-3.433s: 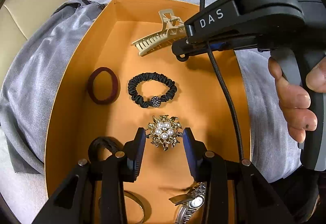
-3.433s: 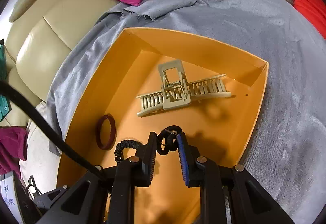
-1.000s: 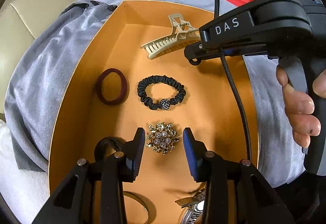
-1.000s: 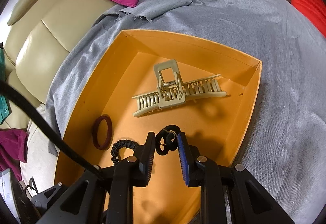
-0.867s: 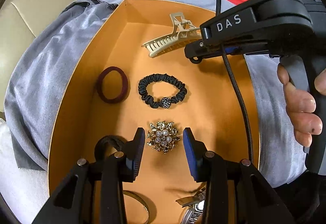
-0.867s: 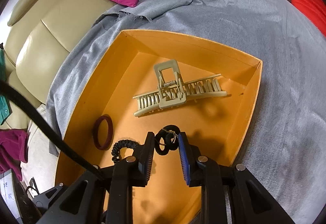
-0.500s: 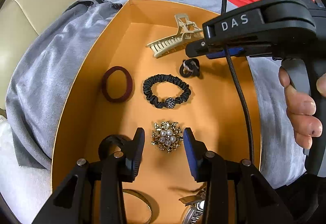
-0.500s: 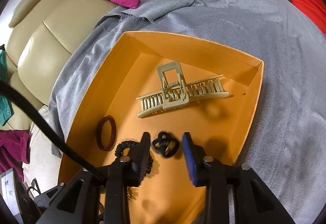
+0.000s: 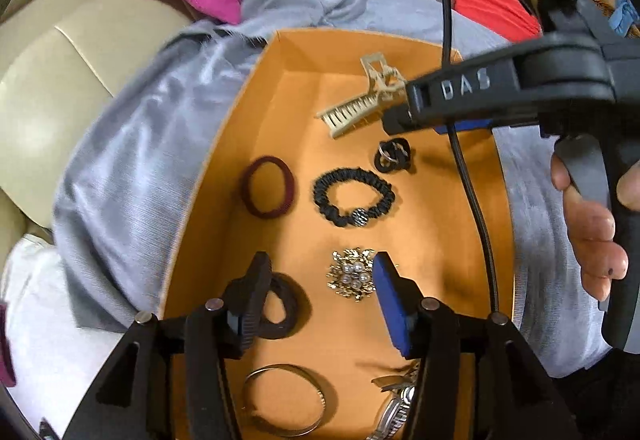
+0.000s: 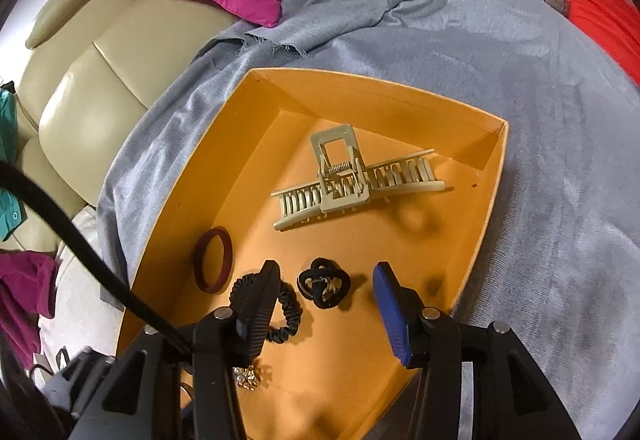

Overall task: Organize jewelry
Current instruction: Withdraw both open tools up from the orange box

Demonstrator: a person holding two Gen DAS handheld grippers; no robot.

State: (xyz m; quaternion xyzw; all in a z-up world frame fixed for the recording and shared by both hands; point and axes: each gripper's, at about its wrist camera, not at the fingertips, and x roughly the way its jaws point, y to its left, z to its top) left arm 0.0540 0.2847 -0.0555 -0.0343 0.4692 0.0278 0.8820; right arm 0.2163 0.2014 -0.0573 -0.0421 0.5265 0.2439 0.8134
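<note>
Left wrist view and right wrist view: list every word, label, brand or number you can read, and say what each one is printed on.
"DAS": white letters, slightly blurred, on the black body of the right gripper, seen in the left wrist view.
Watch at the bottom edge: its face is cut off and too small to read.
Right wrist view: no readable text on the orange box or its contents.

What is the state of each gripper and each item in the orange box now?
left gripper: opening, empty
right gripper: opening, empty
knotted black hair tie: released, lying on the box floor
pearl brooch: lying flat, not gripped
beige claw clip: closed, lying flat
orange box: open
</note>
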